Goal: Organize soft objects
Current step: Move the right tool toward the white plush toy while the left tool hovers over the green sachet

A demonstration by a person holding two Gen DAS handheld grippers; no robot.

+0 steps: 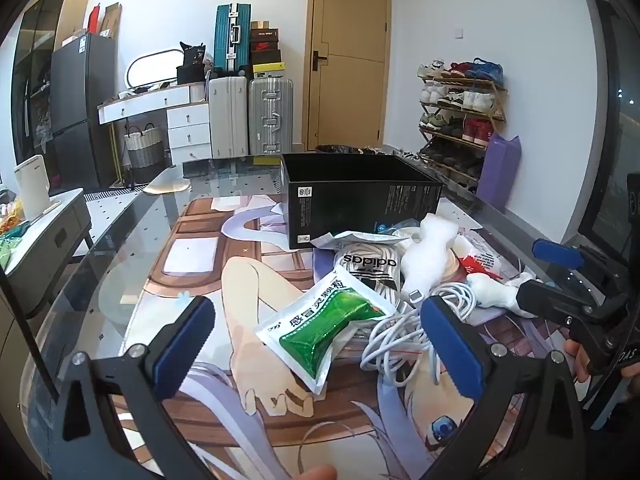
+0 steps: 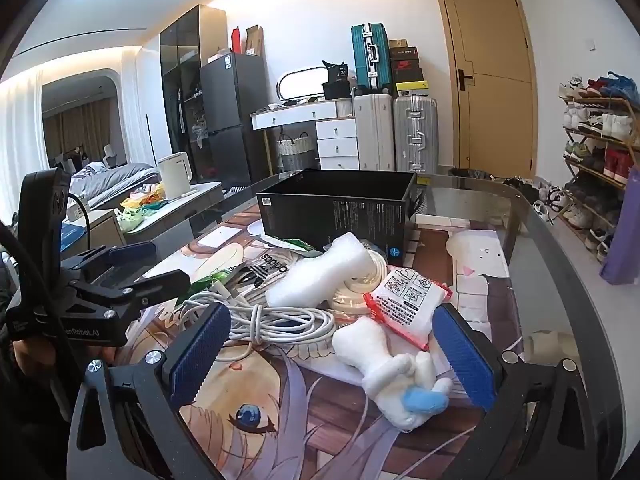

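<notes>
Left wrist view: left gripper [image 1: 316, 344] low over the bench [image 1: 120, 240], fingers [image 1: 182, 340] spread wide, pinching nothing. Green medicine pouch [image 1: 328, 328] flat on the bench between them, touching neither. White cable [image 1: 404, 336] bunched just beside the pouch, next to the right-side finger. Adidas bag [image 1: 370, 268] farther back, white foam roll [image 1: 430, 256] lying partly on it. Open black box [image 1: 360, 204] behind the pile. Right gripper [image 1: 556, 272] at the right edge, by the plush toy [image 1: 500, 292].

Right wrist view: right gripper [image 2: 332, 356] with fingers [image 2: 464, 356] spread wide too, nothing pinched. White plush toy [image 2: 396, 376] lay between them on the bench, blue bit toward the camera. Red and white packet [image 2: 408, 300] just behind the toy. Left gripper [image 2: 148, 264] seen at the left.
</notes>
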